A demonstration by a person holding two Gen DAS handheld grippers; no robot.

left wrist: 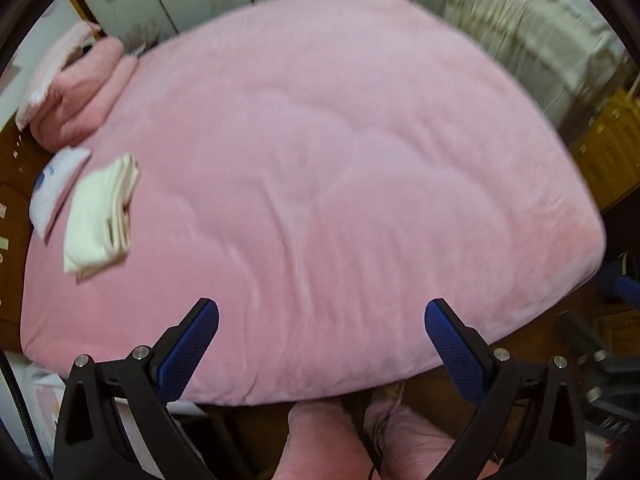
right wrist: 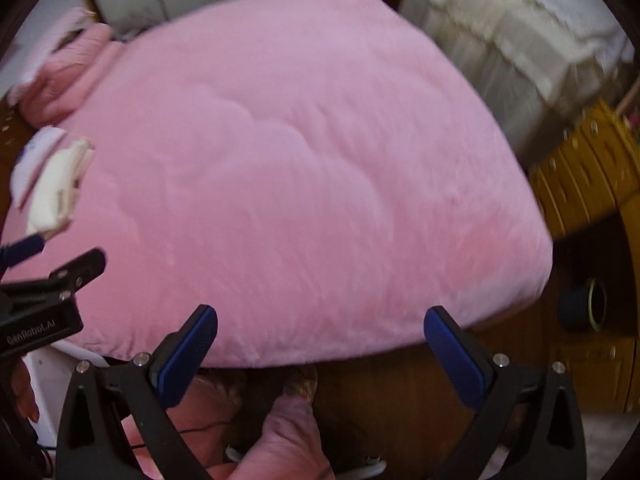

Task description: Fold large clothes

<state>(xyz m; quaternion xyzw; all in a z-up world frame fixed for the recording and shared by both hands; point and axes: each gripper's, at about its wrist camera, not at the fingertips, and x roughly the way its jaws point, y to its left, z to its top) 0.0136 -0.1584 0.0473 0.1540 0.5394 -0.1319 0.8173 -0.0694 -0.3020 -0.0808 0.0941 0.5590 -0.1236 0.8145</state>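
The bed, spread with a pink plush cover, fills both views and serves as the landmark; no large garment lies unfolded on its open middle, so the step in hand looks like fetching the next piece or finishing the last one. At the bed's far left corner sit rolled pink bedding or clothes; nearer along the left edge lies a folded cream garment, with a white folded item touching it on the outer side; which of these is the task's own thing I cannot tell. Both views are blurred, so fine detail is lost. The left gripper hangs over the bed's near edge, fingers spread wide, holding nothing; the right gripper does the same just beside it, equally wide and empty. To do this well, I judge: bring both grippers over the bed's bare middle; take cloth by two corners, not a bunch; keep clear of the cream garment so it stays neat.
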